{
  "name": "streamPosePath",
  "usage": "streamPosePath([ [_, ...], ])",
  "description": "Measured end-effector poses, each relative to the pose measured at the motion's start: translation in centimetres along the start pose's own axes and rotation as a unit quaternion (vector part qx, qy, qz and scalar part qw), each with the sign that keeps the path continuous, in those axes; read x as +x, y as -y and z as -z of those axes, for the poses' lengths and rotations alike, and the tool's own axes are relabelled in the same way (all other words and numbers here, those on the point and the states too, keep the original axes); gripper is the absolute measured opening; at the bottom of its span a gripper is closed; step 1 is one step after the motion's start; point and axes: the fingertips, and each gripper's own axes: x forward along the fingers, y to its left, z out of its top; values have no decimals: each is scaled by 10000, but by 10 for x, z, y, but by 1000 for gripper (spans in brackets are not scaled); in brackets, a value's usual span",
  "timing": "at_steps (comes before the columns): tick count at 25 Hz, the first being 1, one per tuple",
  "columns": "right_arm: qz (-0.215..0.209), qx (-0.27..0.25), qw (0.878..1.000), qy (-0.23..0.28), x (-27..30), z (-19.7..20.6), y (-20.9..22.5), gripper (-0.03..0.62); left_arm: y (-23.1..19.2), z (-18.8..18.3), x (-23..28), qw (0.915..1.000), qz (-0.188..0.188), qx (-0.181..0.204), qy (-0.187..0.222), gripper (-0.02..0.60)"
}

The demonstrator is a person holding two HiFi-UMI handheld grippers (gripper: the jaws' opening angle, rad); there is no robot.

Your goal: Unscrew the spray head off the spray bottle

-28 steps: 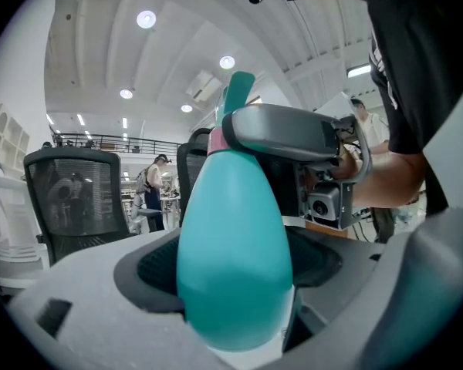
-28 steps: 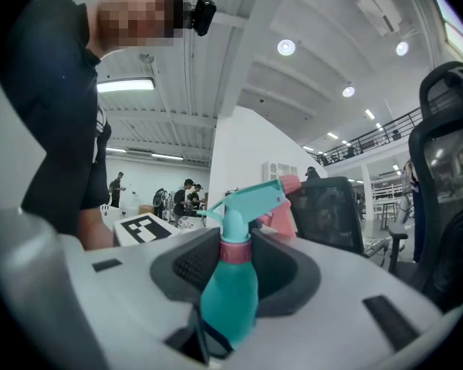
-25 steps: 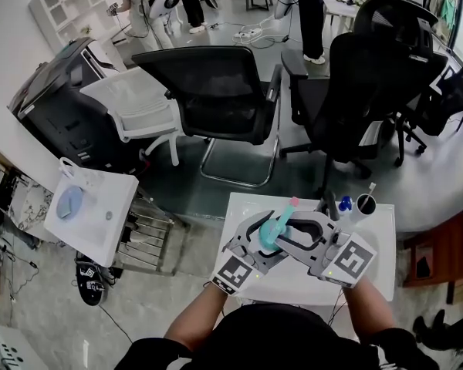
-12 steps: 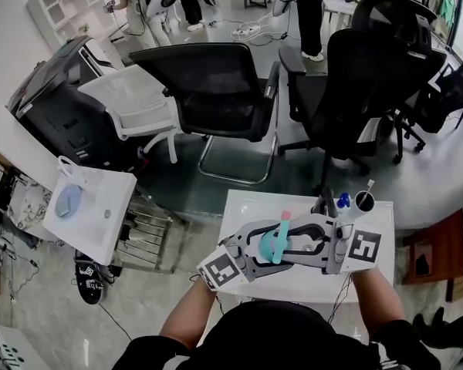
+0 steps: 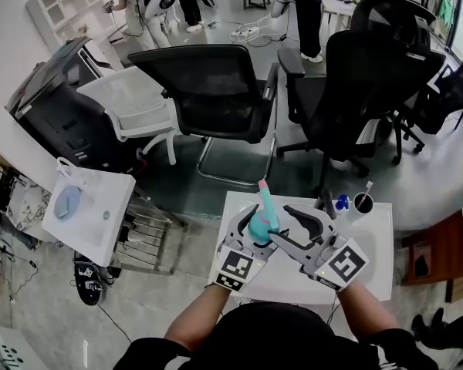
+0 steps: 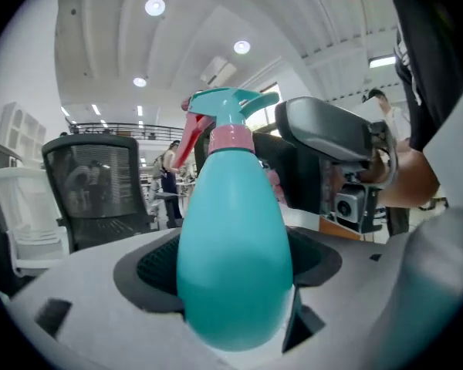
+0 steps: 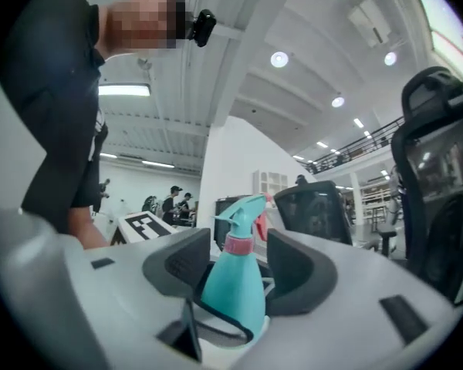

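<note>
the spray bottle (image 6: 231,268) is smooth, glossy plastic, the table (image 5: 370,247) glossy white, the chair (image 5: 216,83) matt mesh.

Left tool (image 5: 256,220) grips bottle (image 7: 235,290); right tool (image 5: 286,224) just opened around it

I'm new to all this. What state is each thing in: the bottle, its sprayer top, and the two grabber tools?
Spray bottle: upright, clamped at its body.
Spray head: still on the bottle, pink collar at the neck.
Left gripper: shut on the spray bottle.
Right gripper: open, jaws just opened, standing either side of the spray head without pressing it.
</note>
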Motion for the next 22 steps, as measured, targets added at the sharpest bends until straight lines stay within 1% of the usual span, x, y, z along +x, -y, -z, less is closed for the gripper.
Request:
streamPosePath([
  [3, 391, 302, 9988, -69, 3, 7, 7, 219, -7, -1, -1, 9991, -403, -88, 23, 403],
  [6, 532, 439, 9974, -216, 8, 13, 7, 215, -8, -3, 0, 9977, -674, -114, 32, 405],
  [8, 582, 477, 9968, -276, 11, 15, 5, 212, -5, -4, 2, 9971, -751, -97, 19, 405],
  [12, 656, 507, 9961, -289, 16, 13, 4, 204, 2, -4, 5, 9973, -733, -41, -4, 405],
  [16, 804, 503, 9953, -203, 14, 8, 9, 144, 5, -3, 5, 9977, -683, 11, -35, 405],
  [19, 804, 453, 9955, -227, 14, 8, 9, 141, 7, 4, 5, 9979, -640, -56, -76, 405],
  [22, 761, 319, 9963, -228, 14, 5, 7, 138, 7, -1, 4, 9983, -581, -10, -42, 405],
])
